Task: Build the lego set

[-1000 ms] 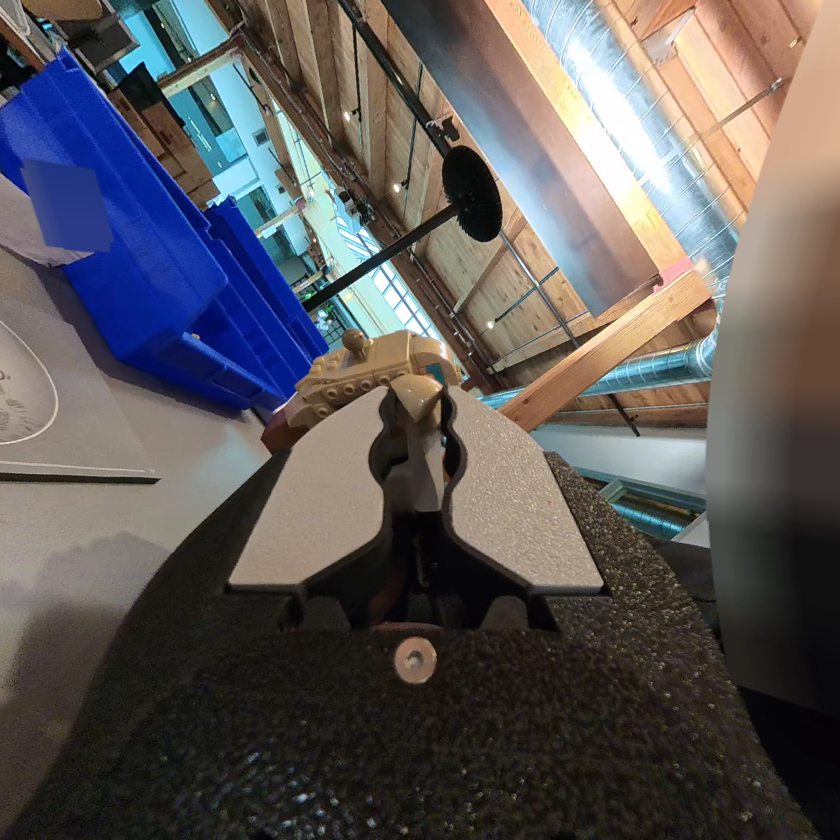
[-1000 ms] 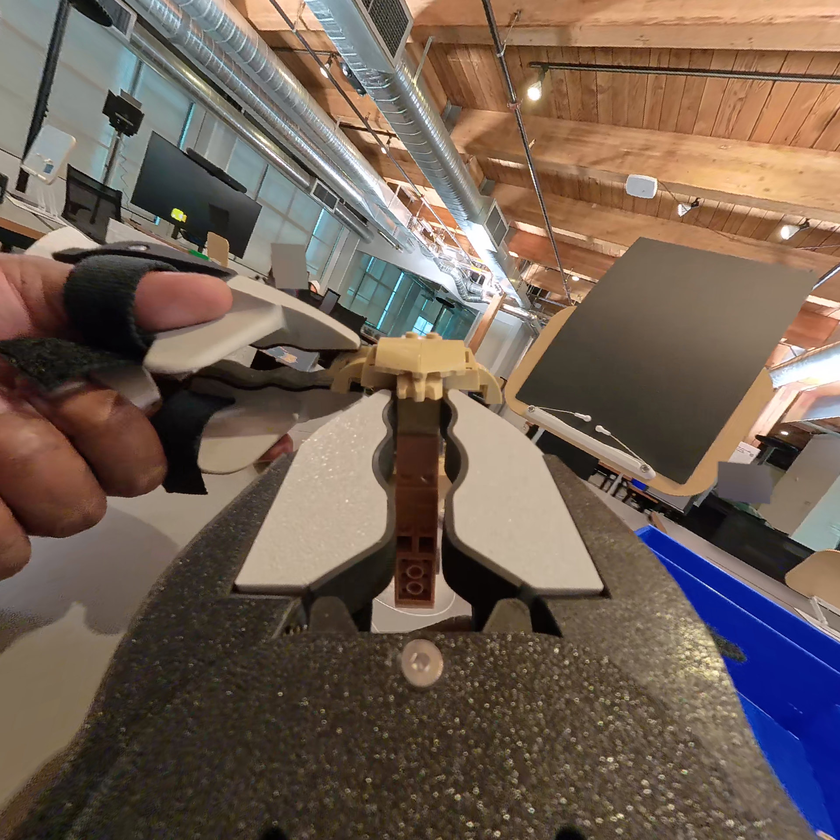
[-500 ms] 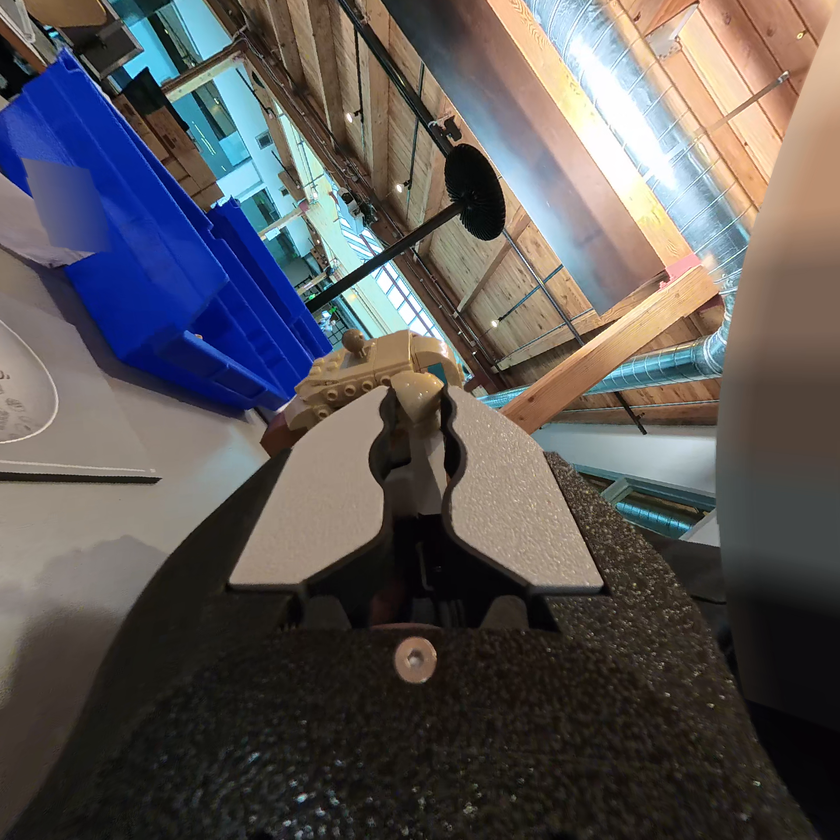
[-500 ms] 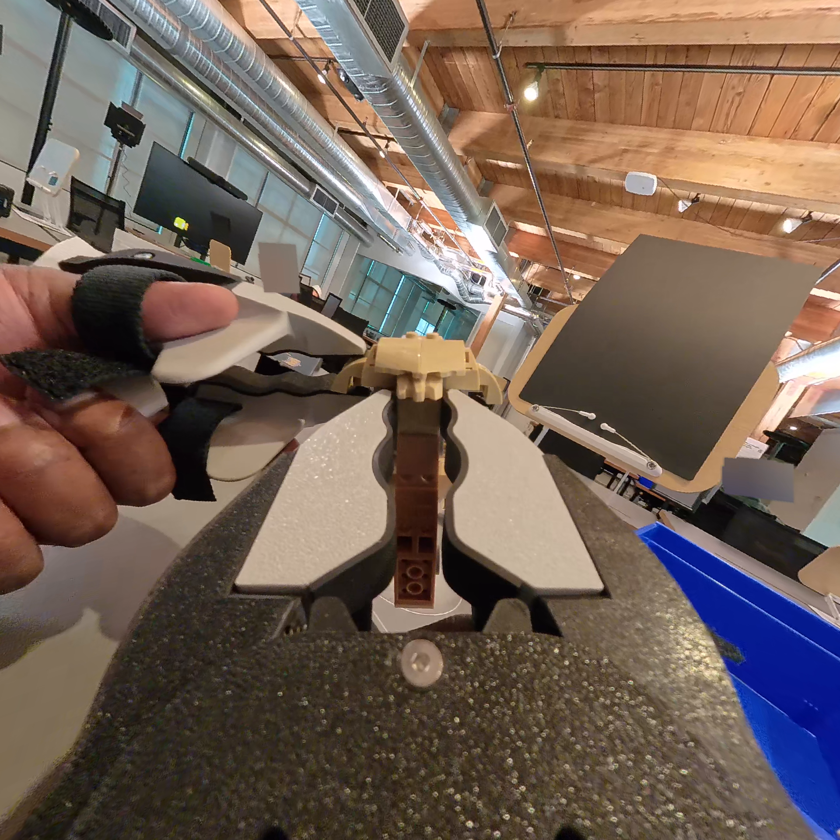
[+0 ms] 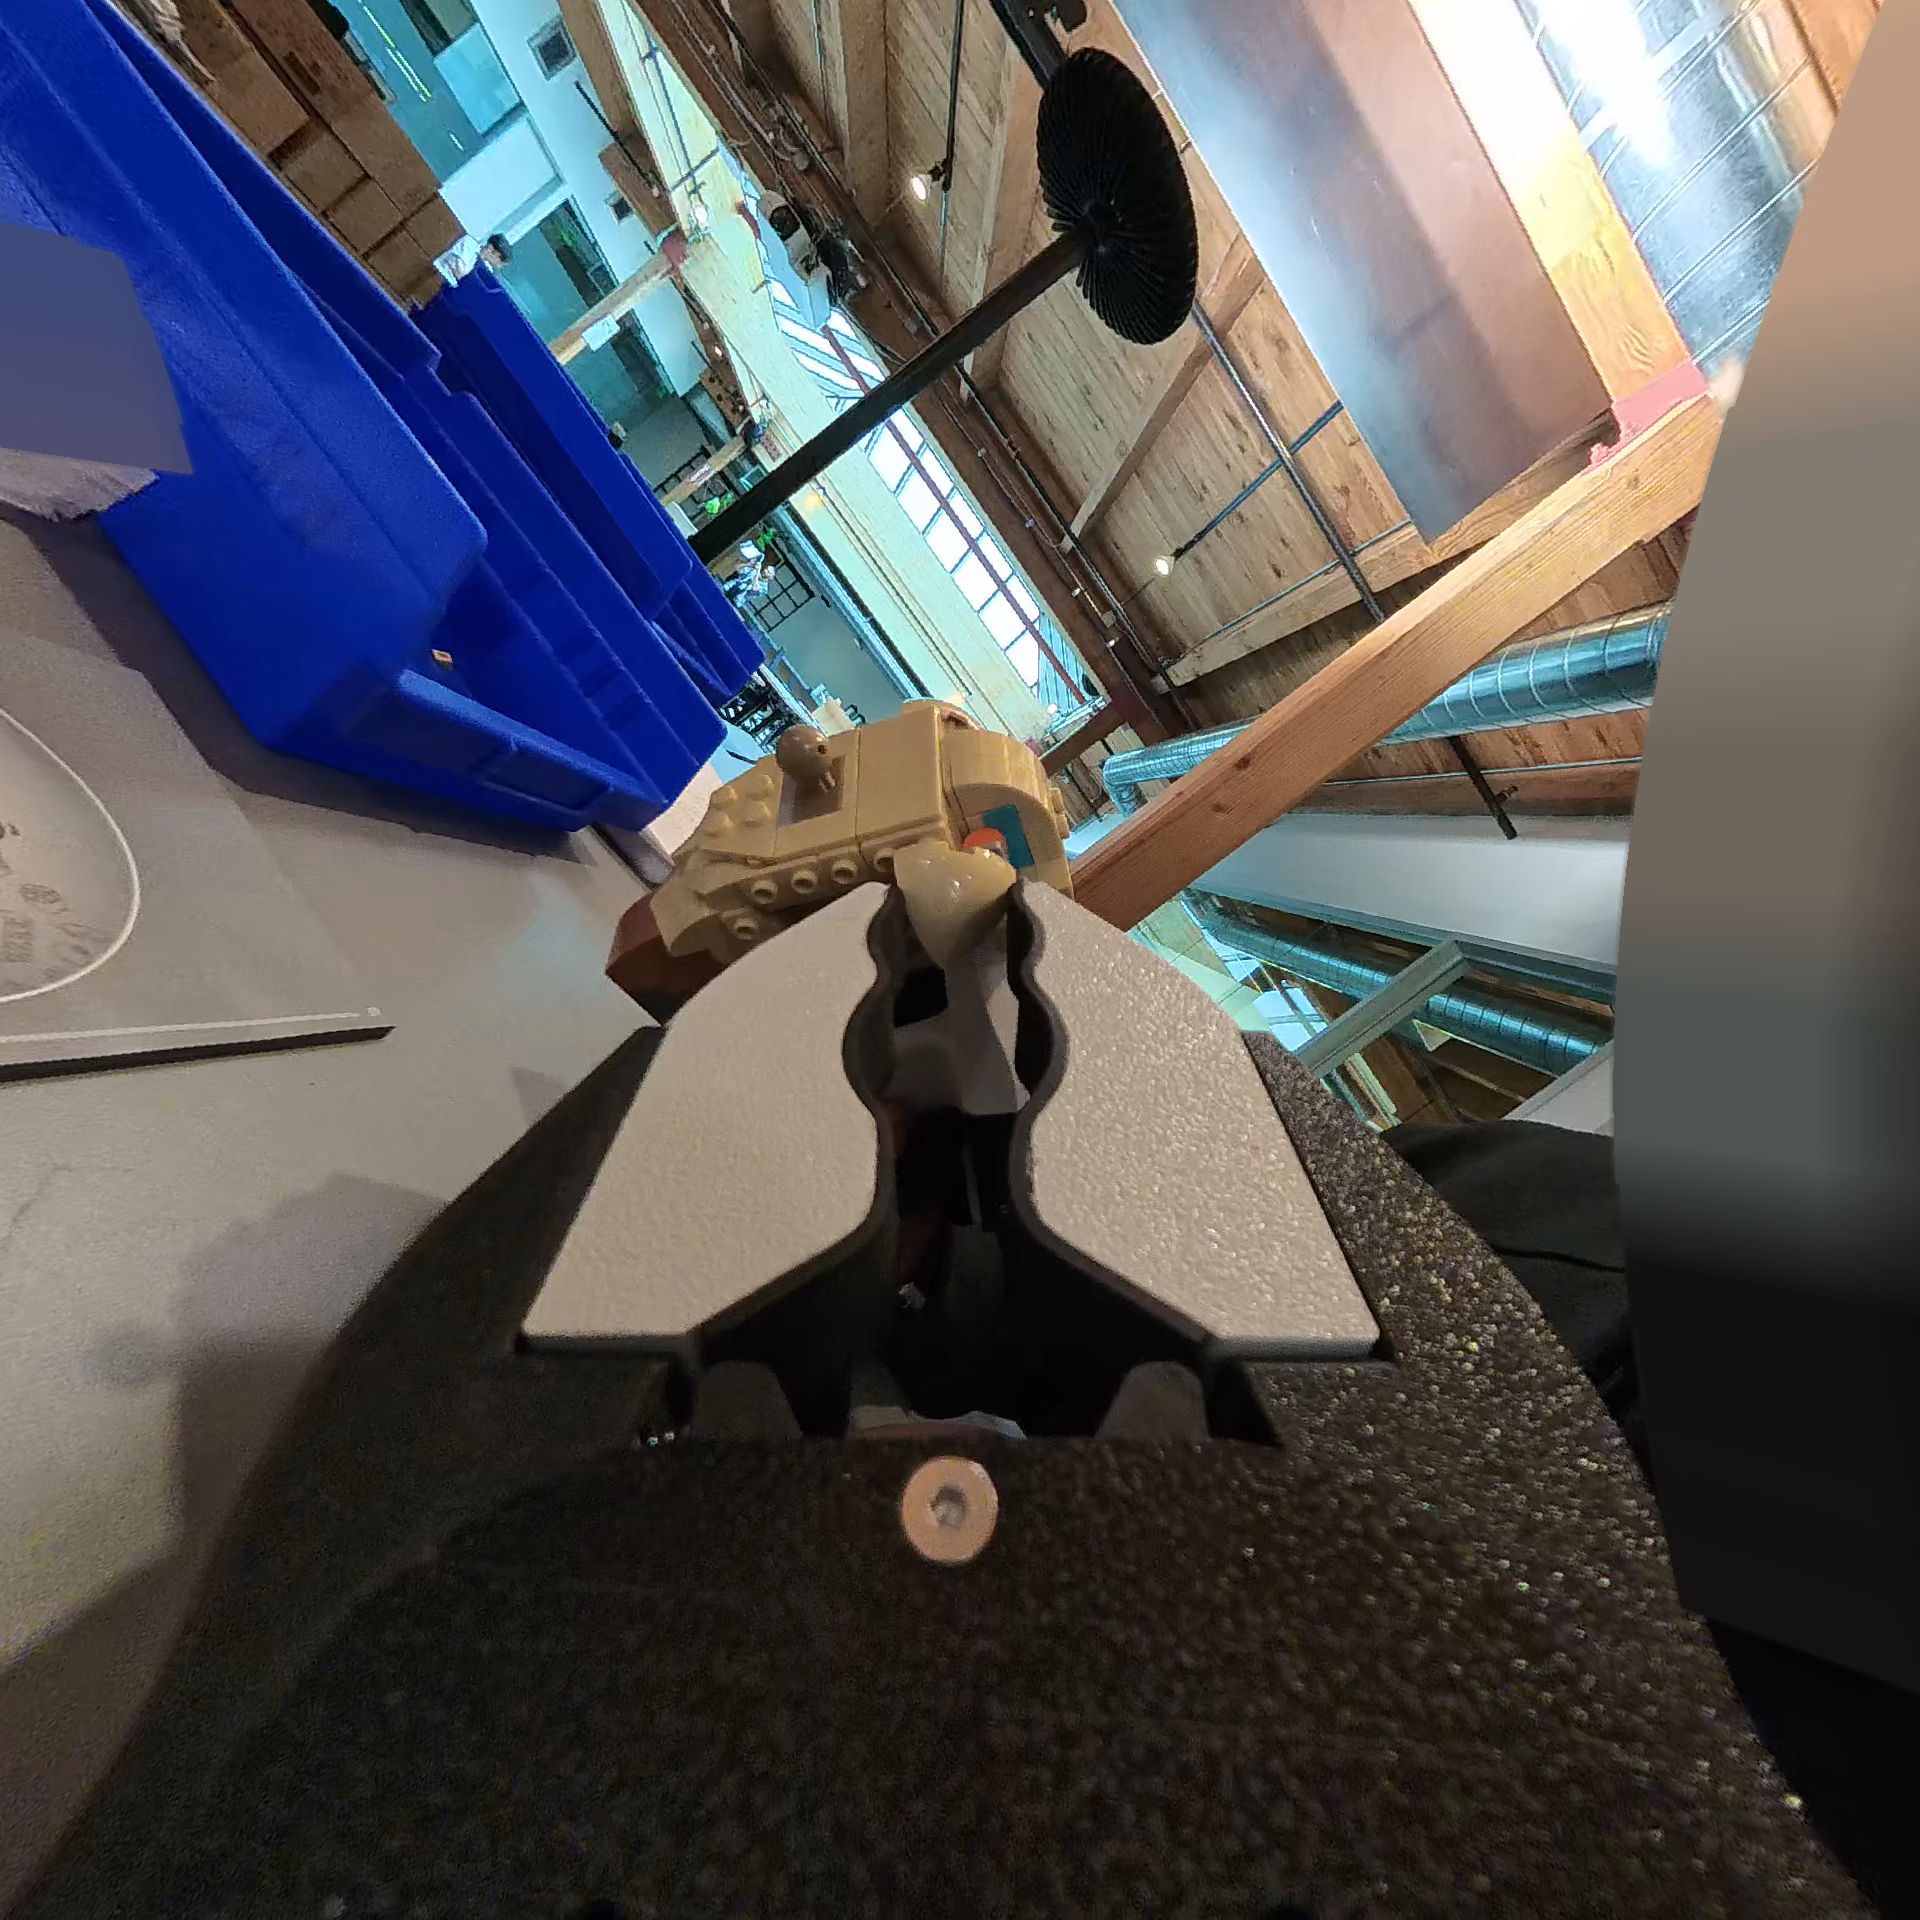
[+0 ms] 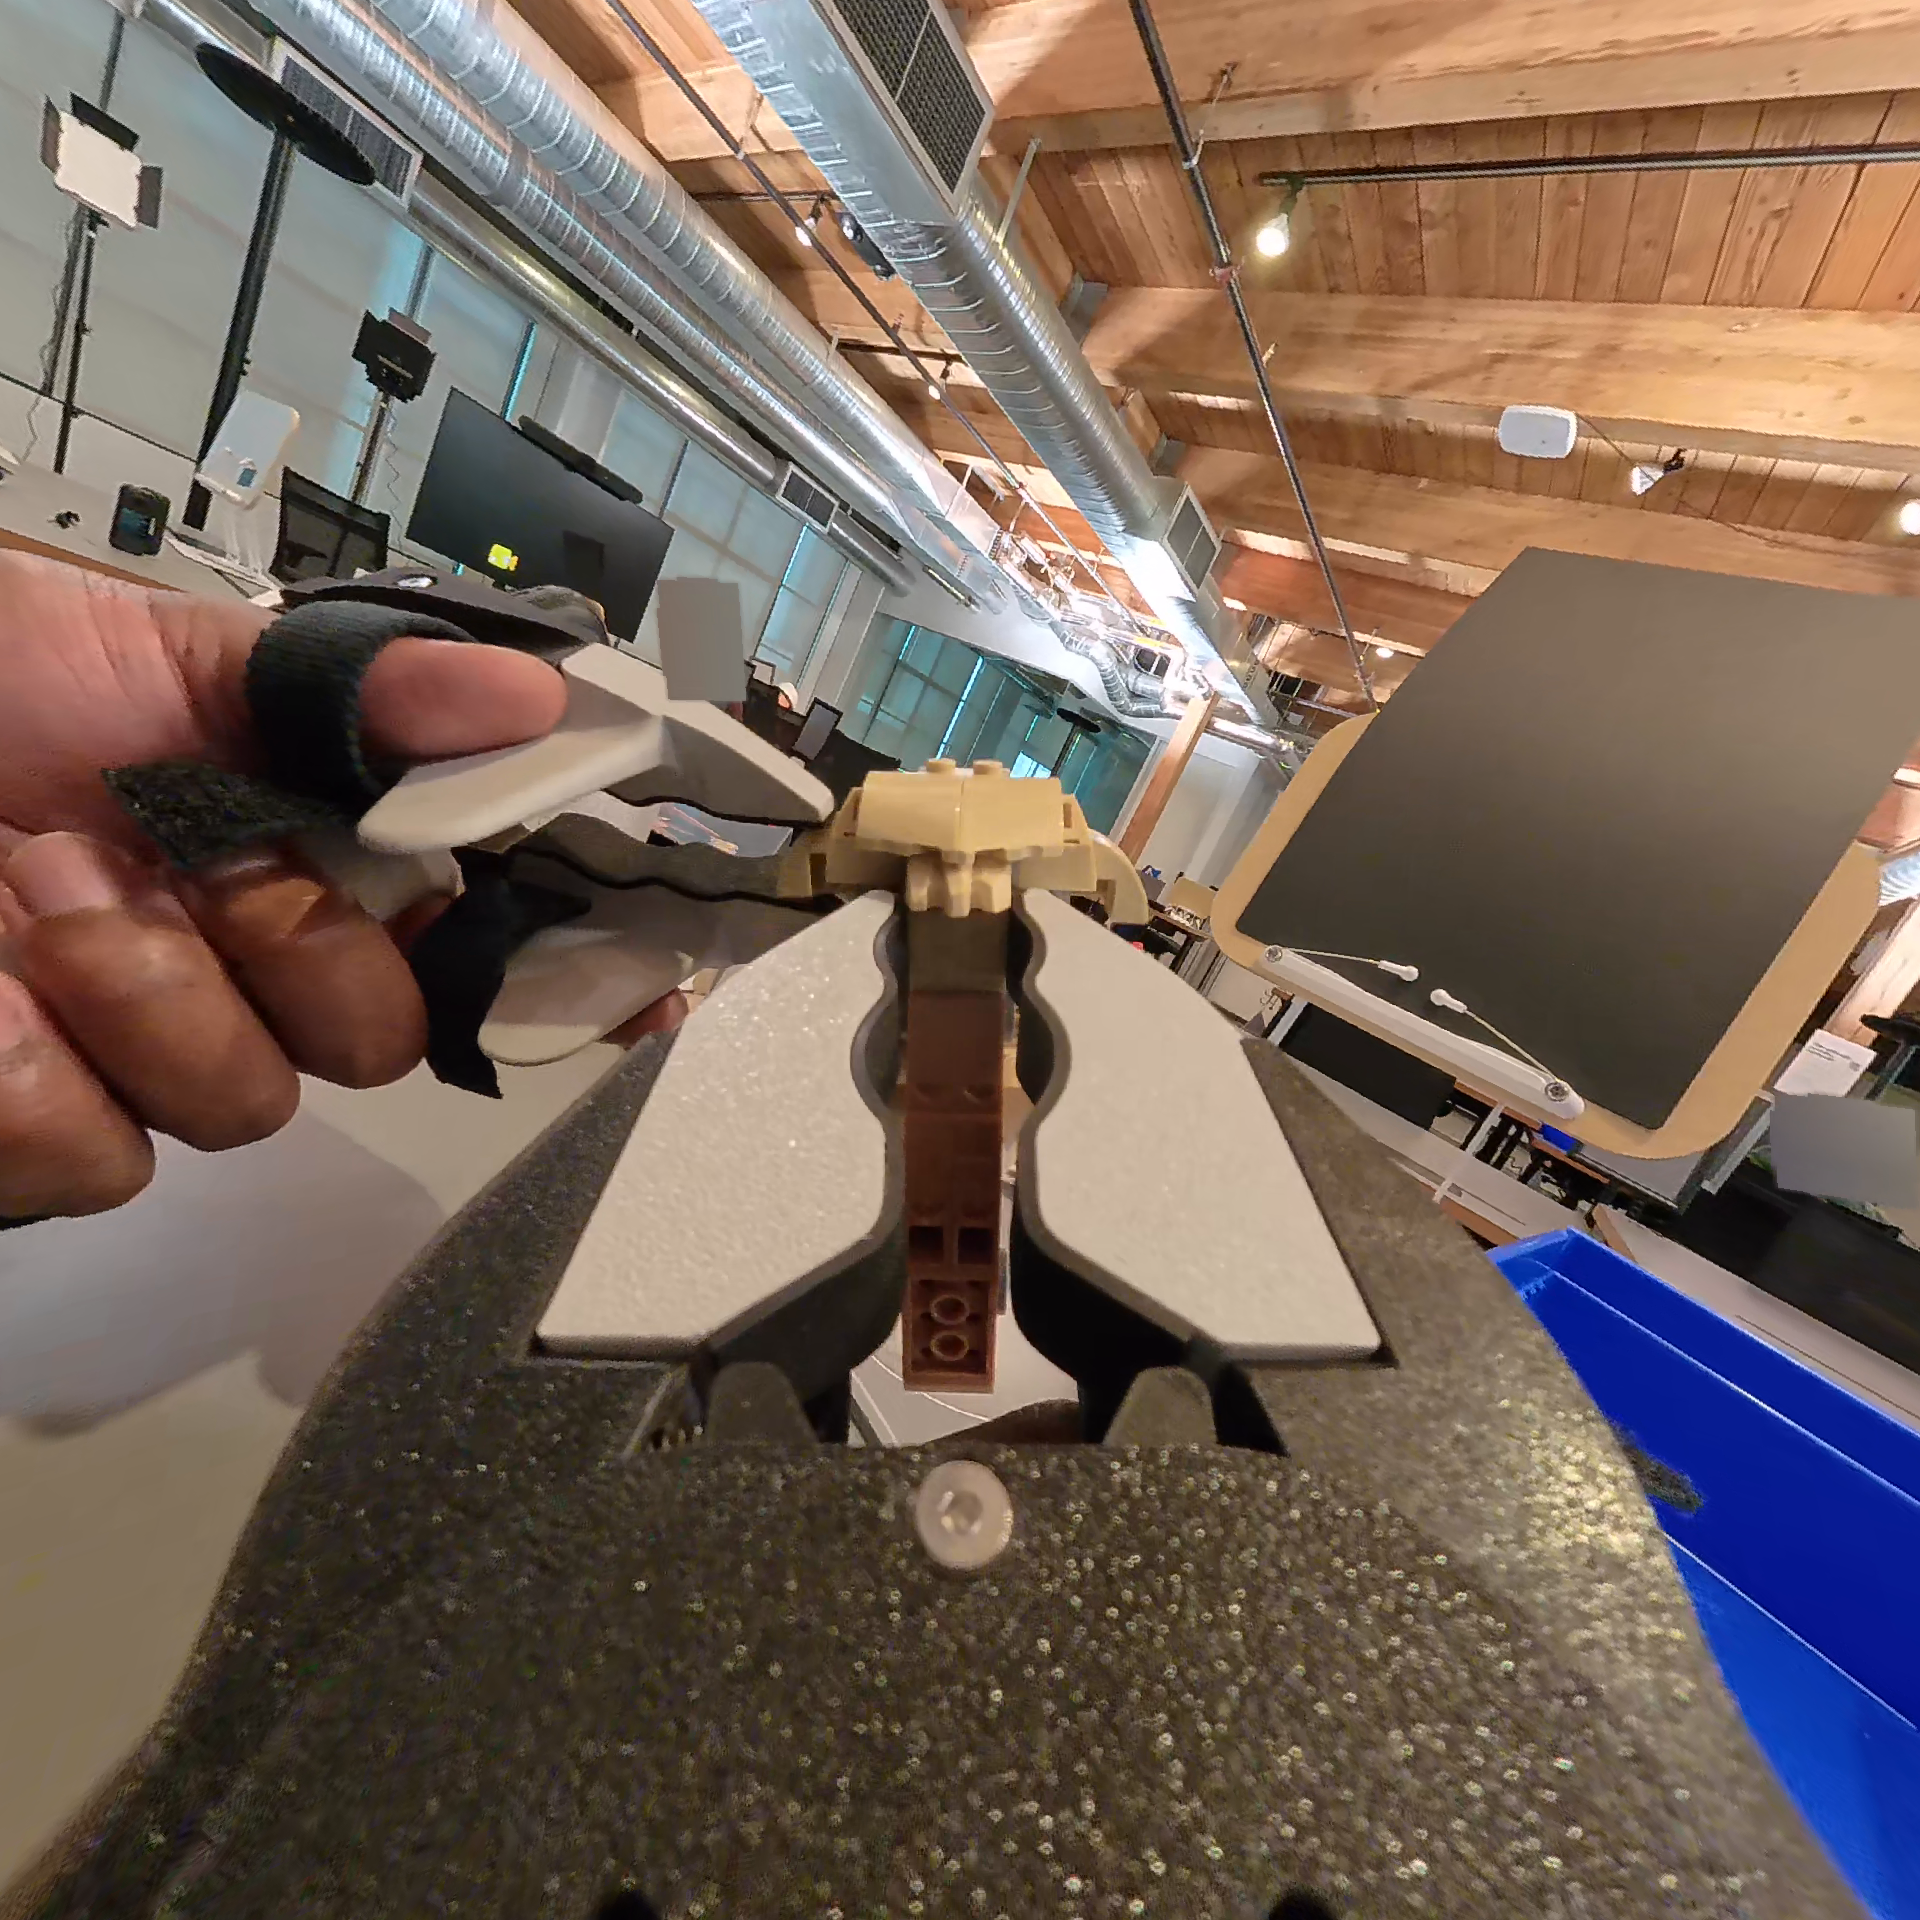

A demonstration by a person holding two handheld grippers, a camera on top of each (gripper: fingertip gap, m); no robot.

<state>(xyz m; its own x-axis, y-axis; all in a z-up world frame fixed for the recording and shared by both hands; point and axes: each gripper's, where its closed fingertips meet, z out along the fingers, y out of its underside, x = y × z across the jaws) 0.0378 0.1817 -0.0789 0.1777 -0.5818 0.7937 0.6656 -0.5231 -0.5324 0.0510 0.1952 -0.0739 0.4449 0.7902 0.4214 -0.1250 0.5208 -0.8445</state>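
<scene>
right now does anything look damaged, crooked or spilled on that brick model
Nothing stands out. The tan and brown brick model looks whole, clamped by the right gripper on its brown base and by the left gripper on a tan side piece. Nothing is spilled on the grey table.

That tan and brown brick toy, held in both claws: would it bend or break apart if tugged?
The brick toy looks rigid, being hard plastic bricks. Its studded seams suggest pieces could pop off under a pull. The small tan piece in the left claw seems likeliest to detach.
</scene>
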